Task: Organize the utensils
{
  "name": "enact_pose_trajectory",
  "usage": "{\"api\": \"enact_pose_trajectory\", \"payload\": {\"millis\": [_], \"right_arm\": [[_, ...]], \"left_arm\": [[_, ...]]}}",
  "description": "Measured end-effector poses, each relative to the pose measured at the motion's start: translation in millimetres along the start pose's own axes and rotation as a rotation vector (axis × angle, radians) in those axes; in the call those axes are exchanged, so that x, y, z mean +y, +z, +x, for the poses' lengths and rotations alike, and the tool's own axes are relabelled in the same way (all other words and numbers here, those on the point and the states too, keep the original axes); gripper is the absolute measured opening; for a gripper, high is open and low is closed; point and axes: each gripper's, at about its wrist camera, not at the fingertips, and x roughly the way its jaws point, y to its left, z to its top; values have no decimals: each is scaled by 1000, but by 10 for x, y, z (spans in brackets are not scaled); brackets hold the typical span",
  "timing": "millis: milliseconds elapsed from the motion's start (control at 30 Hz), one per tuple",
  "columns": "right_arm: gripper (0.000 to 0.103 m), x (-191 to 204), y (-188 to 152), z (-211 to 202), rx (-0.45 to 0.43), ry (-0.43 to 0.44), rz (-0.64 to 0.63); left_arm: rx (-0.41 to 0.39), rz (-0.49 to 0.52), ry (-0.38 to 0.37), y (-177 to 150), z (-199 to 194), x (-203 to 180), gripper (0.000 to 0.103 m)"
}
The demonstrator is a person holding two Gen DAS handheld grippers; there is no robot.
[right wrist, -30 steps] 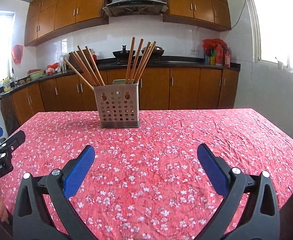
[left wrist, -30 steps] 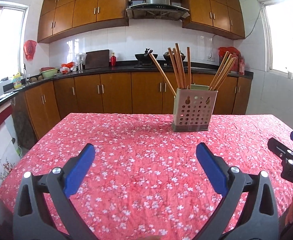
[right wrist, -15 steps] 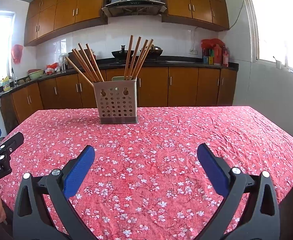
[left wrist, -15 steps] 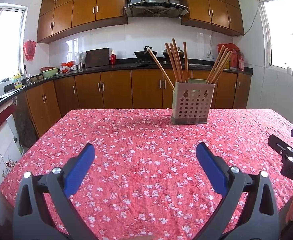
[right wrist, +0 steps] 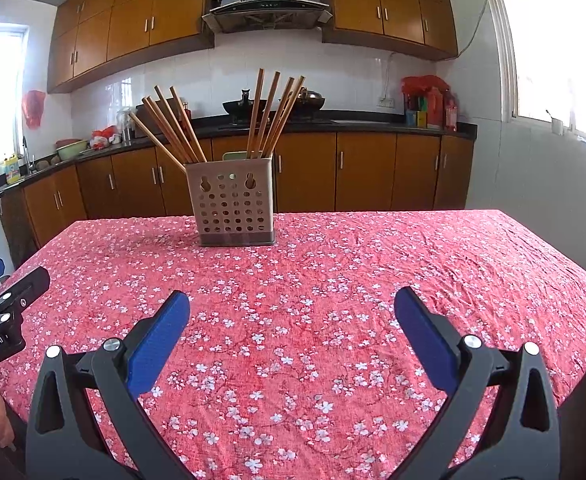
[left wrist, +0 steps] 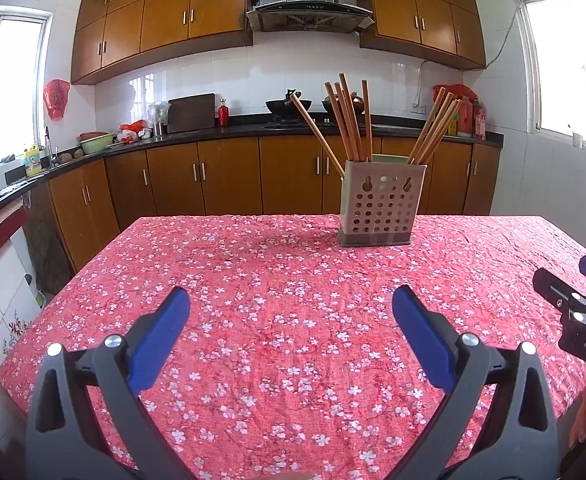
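Note:
A beige perforated utensil holder point(left wrist: 380, 205) stands on the far part of the red floral tablecloth point(left wrist: 285, 280). It also shows in the right wrist view point(right wrist: 233, 205). Several wooden chopsticks point(left wrist: 347, 120) stand in it in two bunches, leaning outwards; they also show in the right wrist view point(right wrist: 173, 124). My left gripper point(left wrist: 291, 308) is open and empty near the table's front edge. My right gripper point(right wrist: 292, 310) is open and empty beside it, to the right. Both are well short of the holder.
Kitchen cabinets and a black counter point(left wrist: 221, 130) with pots and bottles run behind the table. The table's left edge point(left wrist: 73, 280) drops to the floor. The right gripper's side point(left wrist: 573, 308) shows at the right in the left wrist view.
Both grippers have drawn back and dropped a little lower, so the holder sits farther away and higher in view. Both stay open and empty.

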Motion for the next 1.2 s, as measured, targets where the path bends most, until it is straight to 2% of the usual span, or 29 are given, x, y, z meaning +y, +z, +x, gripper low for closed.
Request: {"api": "enact_pose_trajectory", "payload": {"millis": [1200], "right_arm": [[101,-9,24,-4,1,1,12]], "left_arm": [[1,0,-16,7,-6,20,99]]}}
